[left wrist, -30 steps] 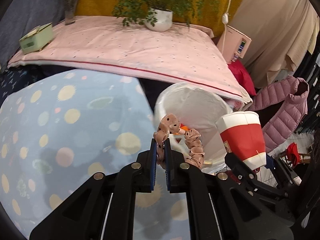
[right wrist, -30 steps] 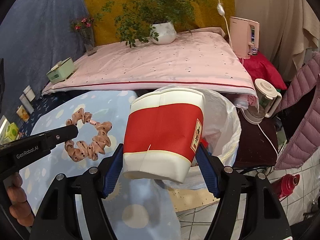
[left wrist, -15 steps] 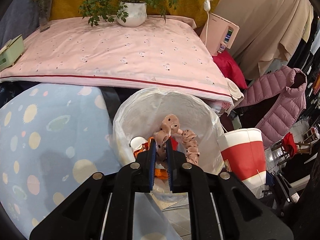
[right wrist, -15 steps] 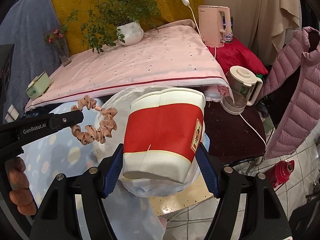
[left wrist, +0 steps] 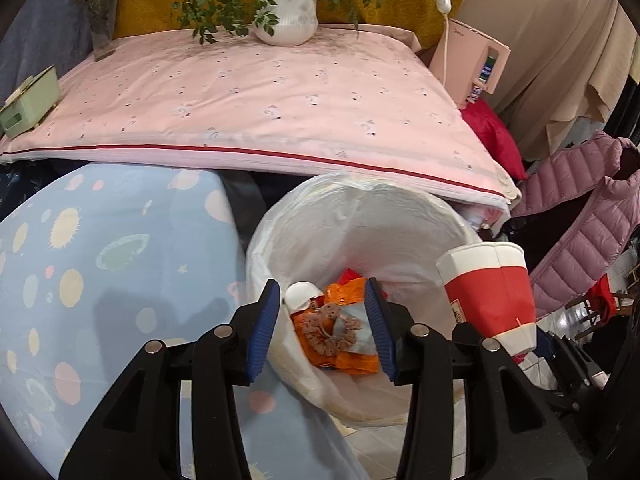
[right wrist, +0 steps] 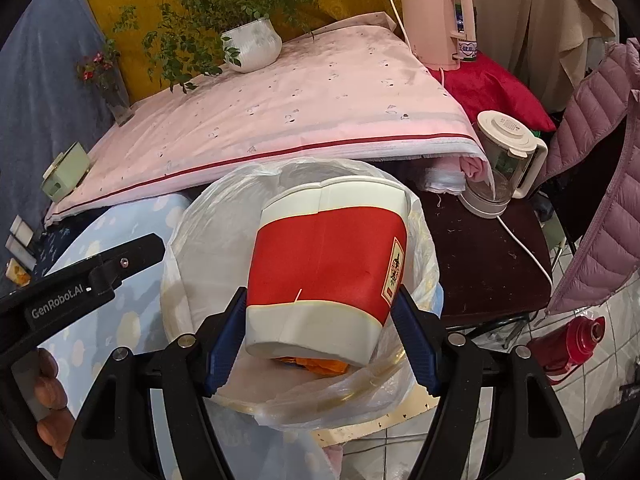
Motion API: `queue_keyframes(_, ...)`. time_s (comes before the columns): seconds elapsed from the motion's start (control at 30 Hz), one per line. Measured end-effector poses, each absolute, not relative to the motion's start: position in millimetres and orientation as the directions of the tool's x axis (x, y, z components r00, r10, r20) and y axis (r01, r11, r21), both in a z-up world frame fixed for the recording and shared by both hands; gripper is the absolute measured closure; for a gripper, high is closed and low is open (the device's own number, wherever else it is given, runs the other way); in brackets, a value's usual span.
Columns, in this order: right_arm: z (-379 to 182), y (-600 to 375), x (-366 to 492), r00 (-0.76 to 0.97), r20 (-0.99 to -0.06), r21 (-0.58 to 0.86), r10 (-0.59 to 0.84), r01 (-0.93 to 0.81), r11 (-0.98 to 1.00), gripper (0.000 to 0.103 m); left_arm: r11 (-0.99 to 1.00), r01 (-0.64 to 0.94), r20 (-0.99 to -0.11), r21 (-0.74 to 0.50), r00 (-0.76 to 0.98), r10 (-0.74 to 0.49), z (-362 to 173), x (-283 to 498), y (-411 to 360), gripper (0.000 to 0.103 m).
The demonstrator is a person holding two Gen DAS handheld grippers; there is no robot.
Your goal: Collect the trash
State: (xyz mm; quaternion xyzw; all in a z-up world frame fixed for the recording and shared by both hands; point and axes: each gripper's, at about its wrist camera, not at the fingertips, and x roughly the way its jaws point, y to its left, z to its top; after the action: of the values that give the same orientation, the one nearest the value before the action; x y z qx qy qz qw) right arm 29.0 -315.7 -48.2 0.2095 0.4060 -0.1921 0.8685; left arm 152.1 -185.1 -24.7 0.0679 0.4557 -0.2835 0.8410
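Cup poised over the bin

Right claw (right wrist: 320, 344) gripped the cup (right wrist: 328, 272) above the bin (left wrist: 360, 216); left claw (left wrist: 322, 324), just opened, hung empty over the scrunchie (left wrist: 330, 326) inside.

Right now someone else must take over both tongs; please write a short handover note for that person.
Left tongs: open, the jaws have just been opening, nothing between the pads; they hang over the bin.
Right tongs: shut on the red-and-white paper cup, held above the bin's mouth.
The pink scrunchie lies inside the lined trash bin on the orange wrappers.
Done: scrunchie dropped in.
Left: release the cup into the bin, then look for more trash.
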Motion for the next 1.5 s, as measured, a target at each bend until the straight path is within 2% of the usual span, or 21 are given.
queue_keyframes(0.4, -66.2, -300.7, 57.3, 0.582, -0.801, 0.197, -0.140, 0.478, 0.856, 0.034, 0.864, 0.493, -0.811, -0.098, 0.464, -0.357, -33.5, 157.0, -163.0, 0.050)
queue_keyframes(0.67, -55.0, -290.7, 54.9, 0.588, -0.796, 0.180, -0.148, 0.462, 0.869, 0.034, 0.871, 0.480, -0.805, -0.110, 0.470, -0.361, -28.7, 150.5, -153.5, 0.050)
queue_keyframes(0.93, -39.7, -286.3, 41.5, 0.601, -0.782, 0.171, -0.165, 0.461, 0.871, 0.031, 0.877, 0.468, -0.796, -0.105, 0.489, -0.357, -20.3, 137.8, -142.6, 0.043)
queue_keyframes(1.07, -35.7, -281.4, 36.7, 0.592, -0.785, 0.140, -0.185, 0.460, 0.877, 0.029, 0.886, 0.455, -0.788, -0.094, 0.510, -0.345, -15.7, 130.7, -136.7, 0.033)
queue_keyframes(1.17, -32.0, -278.5, 30.9, 0.592, -0.781, 0.128, -0.197, 0.461, 0.878, 0.022, 0.888, 0.454, -0.778, -0.074, 0.530, -0.336, -11.7, 124.3, -134.0, 0.031)
queue_keyframes(1.5, -24.0, -269.9, 16.5, 0.588, -0.782, 0.097, -0.206, 0.442, 0.892, 0.018, 0.893, 0.448, -0.764, -0.049, 0.559, -0.322, -4.8, 108.8, -122.4, 0.017)
